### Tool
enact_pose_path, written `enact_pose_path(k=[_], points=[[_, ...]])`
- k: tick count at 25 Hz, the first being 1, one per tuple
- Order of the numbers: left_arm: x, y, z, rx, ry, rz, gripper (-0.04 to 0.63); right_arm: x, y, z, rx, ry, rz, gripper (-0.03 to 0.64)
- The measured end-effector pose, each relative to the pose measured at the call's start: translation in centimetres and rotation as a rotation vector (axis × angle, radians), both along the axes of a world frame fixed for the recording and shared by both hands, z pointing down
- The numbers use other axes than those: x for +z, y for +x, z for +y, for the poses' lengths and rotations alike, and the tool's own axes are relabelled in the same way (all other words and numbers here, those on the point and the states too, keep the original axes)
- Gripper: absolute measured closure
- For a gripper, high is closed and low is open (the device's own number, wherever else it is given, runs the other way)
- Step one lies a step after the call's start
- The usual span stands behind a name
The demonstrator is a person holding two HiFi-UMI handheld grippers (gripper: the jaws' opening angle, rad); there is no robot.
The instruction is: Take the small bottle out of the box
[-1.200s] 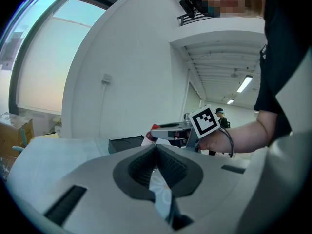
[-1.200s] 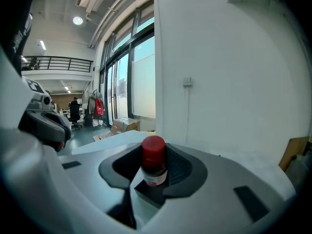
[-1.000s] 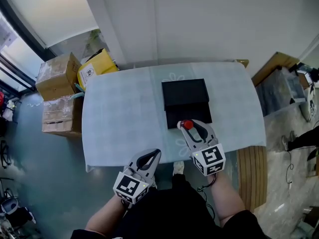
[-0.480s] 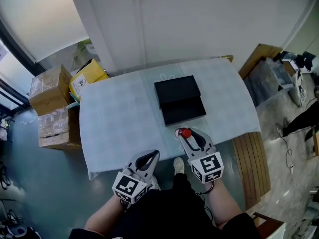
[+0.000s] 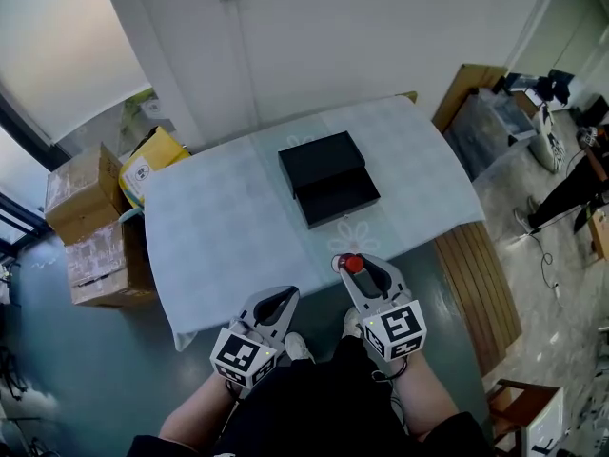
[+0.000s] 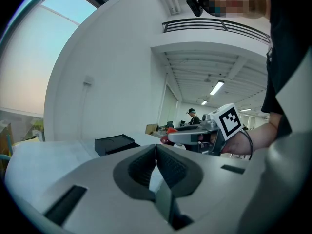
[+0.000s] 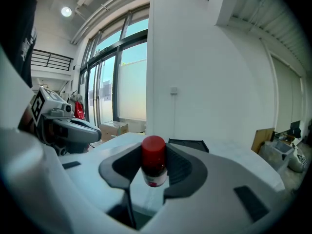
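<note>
The black box (image 5: 326, 176) sits on the desk (image 5: 219, 227), contents indiscernible. Well apart from it, the right hand-held gripper (image 5: 353, 262) clamps the small bottle (image 7: 154, 165); the left hand-held gripper (image 5: 280, 304) is closed, empty.

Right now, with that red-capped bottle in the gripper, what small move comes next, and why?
Probably carry the right gripper forward and set the small bottle on the bare table. Its jaws clamp the bottle, clear of the black box and short of the table's near edge.
</note>
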State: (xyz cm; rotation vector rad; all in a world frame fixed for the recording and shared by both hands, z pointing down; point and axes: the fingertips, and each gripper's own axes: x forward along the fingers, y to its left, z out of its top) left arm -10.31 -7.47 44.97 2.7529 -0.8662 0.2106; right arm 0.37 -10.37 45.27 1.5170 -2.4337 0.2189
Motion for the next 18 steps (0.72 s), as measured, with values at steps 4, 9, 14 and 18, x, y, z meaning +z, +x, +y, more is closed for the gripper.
enact_pose_path(k=[4, 9, 14, 18], points=[[0.1, 0.1, 1.1, 0.009, -0.004, 0.009, 0.566, -0.4, 0.2, 2.3, 0.014, -0.002, 0.002, 0.457], [0.1, 0.9, 2.6, 0.006, -0.005, 0.02, 0.566, -0.8, 0.6, 4.6, 0.01, -0.006, 0.003, 0.457], [-0.3, 2.2, 4.4, -0.031, -0.002, 0.029, 0.566, -1.2, 1.3, 6.8, -0.036, -0.004, 0.009, 0.457], [-0.6, 3.2, 6.5, -0.068, 0.006, 0.027, 0.566, -1.5, 1.9, 8.5, -0.082, 0.005, 0.005, 0.457]])
